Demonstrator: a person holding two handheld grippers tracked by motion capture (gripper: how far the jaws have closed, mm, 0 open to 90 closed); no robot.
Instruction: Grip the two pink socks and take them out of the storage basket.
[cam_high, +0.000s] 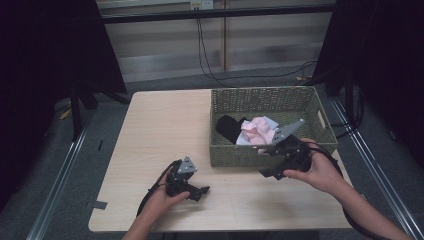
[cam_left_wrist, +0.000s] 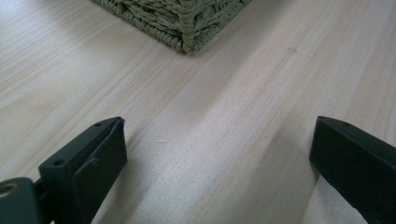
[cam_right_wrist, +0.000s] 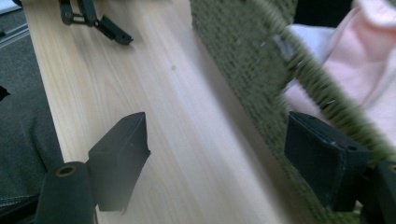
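A green woven basket (cam_high: 260, 91) stands on the right half of the wooden table (cam_high: 160, 130). In it lie a pink cloth (cam_high: 257, 131), a black cloth (cam_high: 229, 127) and a pale white cloth (cam_high: 243, 140). My right gripper (cam_high: 265, 162) is open at the basket's front wall. In the right gripper view (cam_right_wrist: 215, 135) its jaws straddle that wall (cam_right_wrist: 243, 60), with the pink cloth (cam_right_wrist: 355, 51) just beyond the rim. My left gripper (cam_high: 200, 192) rests low over the table's near middle. It is open with nothing between its jaws (cam_left_wrist: 217, 135), facing the basket's corner (cam_left_wrist: 187, 28).
Bare tabletop stretches left of the basket. Black curtains, metal frame legs (cam_high: 75, 110) and floor rails flank the table. Cables (cam_high: 210, 60) hang behind it. The left gripper (cam_right_wrist: 93, 21) appears far off in the right gripper view.
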